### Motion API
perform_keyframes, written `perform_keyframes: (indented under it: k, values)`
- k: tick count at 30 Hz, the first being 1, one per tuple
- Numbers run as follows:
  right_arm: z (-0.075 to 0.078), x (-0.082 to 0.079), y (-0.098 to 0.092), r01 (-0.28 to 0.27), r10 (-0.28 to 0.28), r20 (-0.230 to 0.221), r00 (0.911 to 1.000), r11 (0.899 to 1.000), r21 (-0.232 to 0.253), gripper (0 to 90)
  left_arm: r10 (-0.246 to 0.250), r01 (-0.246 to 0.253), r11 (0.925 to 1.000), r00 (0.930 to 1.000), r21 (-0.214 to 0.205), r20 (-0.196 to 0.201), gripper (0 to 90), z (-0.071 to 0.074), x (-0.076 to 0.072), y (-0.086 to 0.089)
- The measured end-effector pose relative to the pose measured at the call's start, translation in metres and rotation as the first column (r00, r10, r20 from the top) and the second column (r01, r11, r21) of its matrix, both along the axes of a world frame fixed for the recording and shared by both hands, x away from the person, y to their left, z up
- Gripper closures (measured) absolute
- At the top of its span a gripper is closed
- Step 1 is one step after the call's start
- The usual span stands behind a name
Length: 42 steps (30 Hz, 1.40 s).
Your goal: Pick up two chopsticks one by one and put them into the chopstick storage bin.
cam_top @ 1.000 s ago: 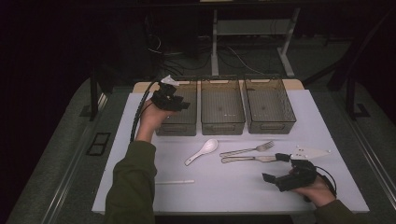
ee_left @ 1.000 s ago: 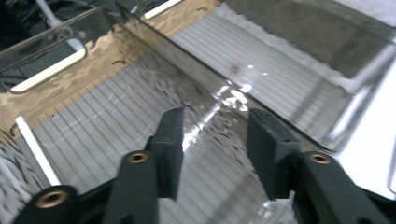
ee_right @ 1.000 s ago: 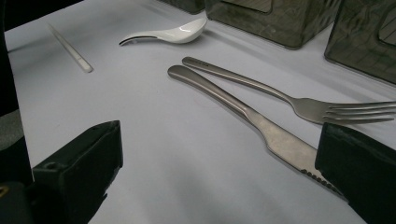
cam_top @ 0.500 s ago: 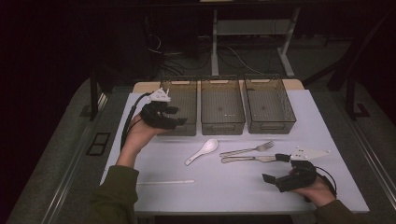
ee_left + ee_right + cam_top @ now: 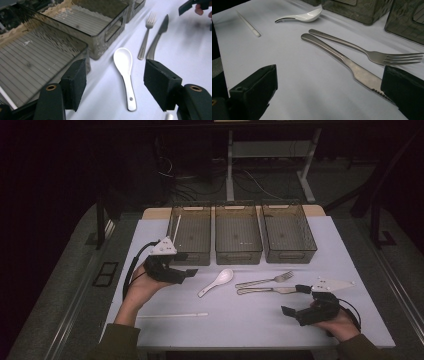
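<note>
1. Left gripper (image 5: 186, 274) hovering over the table (image 5: 250, 325) near its left edge, just in front of the leftmost bin (image 5: 191, 236); jaws spread apart and just been opening, nothing pinched between them.
2. White spoon (image 5: 125, 72) lying flat on the table ahead of that gripper, framed between the two pads in the left gripper view but untouched, bowl toward the bins, handle toward the front edge.
3. Seen from the high view, same spoon (image 5: 218, 281) resting a little in front of the gap between the leftmost bin and the middle bin (image 5: 238, 234), just right of the left gripper.
4. Right gripper (image 5: 296, 300) sitting low near the front right corner of the table, jaws wide and empty.
5. Knife (image 5: 347, 62) stretched across the right gripper view, blade tip running to the right pad, whether touching it cannot be told; fork (image 5: 367, 51) just beyond, handles nearly meeting, tines toward the right edge.
6. White chopstick (image 5: 172, 315) lying alone near the front edge, toward the left, well apart from the cutlery.
7. Third bin (image 5: 289, 233) standing at the right end of the row, all three along the far edge.
</note>
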State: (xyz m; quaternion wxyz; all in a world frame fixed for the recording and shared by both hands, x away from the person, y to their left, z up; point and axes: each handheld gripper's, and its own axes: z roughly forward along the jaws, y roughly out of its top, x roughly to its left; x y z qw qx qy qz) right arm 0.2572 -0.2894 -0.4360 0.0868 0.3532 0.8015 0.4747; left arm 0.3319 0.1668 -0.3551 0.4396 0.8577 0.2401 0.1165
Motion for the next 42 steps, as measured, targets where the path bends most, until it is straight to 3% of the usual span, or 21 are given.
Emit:
perform_keyframes:
  k: [8, 12, 21, 29, 42]
  values:
    - [0.000, 0.000, -0.001, 0.002, -0.002, 0.001, 1.0000, 1.000, 0.001, 0.9, -0.029, 0.029, 0.9996, 0.9996, 0.002, -0.007, 30.8, -0.019, -0.024, 0.009]
    - [0.000, 0.000, 0.000, 0.000, 0.000, -0.001, 1.0000, 1.000, -0.001, 0.8, -0.059, 0.060, 0.9975, 0.9979, 0.036, -0.027, 31.5, -0.033, -0.037, 0.014]
    - [0.000, 0.000, 0.000, 0.001, -0.001, -0.001, 1.0000, 1.000, -0.001, 0.9, -0.116, 0.121, 0.9914, 0.9893, 0.051, -0.088, 49.5, -0.055, -0.055, 0.024]
    - [0.000, 0.000, 0.000, 0.002, -0.002, 0.000, 1.0000, 1.000, -0.002, 0.8, -0.168, 0.175, 0.9825, 0.9798, 0.063, -0.109, 65.9, -0.067, -0.063, 0.030]
    - [0.000, -0.001, 0.000, 0.001, -0.001, -0.002, 1.0000, 1.000, -0.001, 0.8, -0.193, 0.210, 0.9721, 0.9686, 0.104, -0.157, 76.1, -0.083, -0.061, 0.036]
